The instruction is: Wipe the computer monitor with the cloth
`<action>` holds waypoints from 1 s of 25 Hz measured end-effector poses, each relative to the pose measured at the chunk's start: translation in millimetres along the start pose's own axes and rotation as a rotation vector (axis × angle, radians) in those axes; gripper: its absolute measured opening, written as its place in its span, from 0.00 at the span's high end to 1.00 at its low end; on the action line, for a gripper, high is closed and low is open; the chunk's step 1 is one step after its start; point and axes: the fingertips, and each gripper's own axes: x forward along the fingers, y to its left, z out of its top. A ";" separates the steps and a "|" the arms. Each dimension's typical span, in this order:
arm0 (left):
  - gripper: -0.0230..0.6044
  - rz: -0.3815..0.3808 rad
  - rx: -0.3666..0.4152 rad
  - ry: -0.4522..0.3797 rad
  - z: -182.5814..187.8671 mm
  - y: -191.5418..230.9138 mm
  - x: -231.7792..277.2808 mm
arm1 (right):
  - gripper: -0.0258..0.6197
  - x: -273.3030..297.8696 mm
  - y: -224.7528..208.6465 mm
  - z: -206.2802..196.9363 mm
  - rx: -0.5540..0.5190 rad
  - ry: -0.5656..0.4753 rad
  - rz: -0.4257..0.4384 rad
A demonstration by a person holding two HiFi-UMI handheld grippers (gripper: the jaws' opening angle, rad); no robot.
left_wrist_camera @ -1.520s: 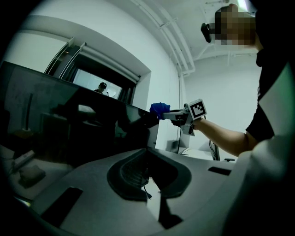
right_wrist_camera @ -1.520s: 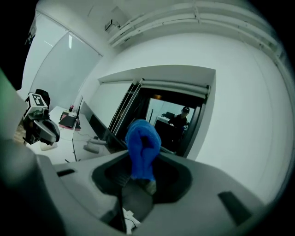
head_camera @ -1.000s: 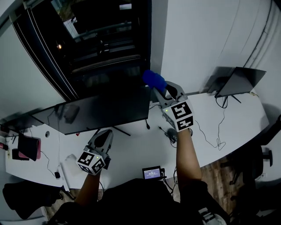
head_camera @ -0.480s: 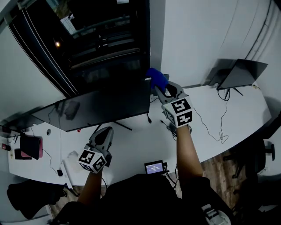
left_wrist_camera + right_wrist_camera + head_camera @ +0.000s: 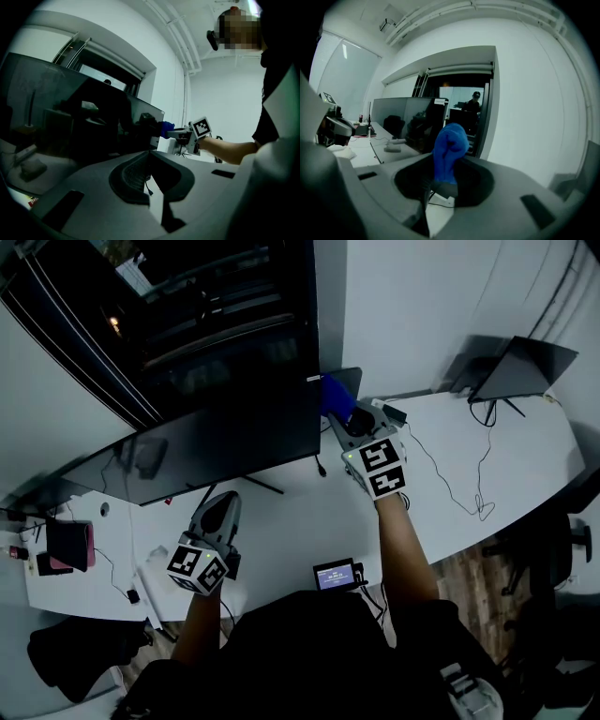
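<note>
Near the desk's (image 5: 281, 540) front edge, a small device with a lit screen (image 5: 336, 575) lies between the person's forearms. Just beyond it, toward the left, the left gripper (image 5: 223, 507) hangs over bare desk with its jaws pressed together on nothing. It is close to the foot of the monitor stand (image 5: 258, 487) but apart from it.

Farther back on the right, the right gripper (image 5: 345, 418) pinches a bunched blue cloth (image 5: 336, 393) between its jaws. It holds the cloth at the upper right corner of the wide, dark computer monitor (image 5: 225, 451), which stands across the back of the desk. Whether cloth and screen touch cannot be told. Loose cables (image 5: 450, 488) trail over the desk's right side.

The wad reaches only a little past the jaw tips, so a slanted stroke could bring hard plastic against the panel. Nothing braces the monitor, so a firm push at that corner may swing or rock it on its stand. A low sweep might catch the cables.
</note>
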 end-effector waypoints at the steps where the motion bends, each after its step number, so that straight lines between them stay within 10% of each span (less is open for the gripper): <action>1: 0.97 0.005 -0.006 0.000 -1.8 0.9 -0.7 | 0.79 1.8 1.2 -4.8 0.002 0.007 0.003; 25: 0.97 0.064 -0.064 0.058 -40.1 25.0 -7.3 | 0.79 33.3 34.5 -123.0 0.079 0.151 0.019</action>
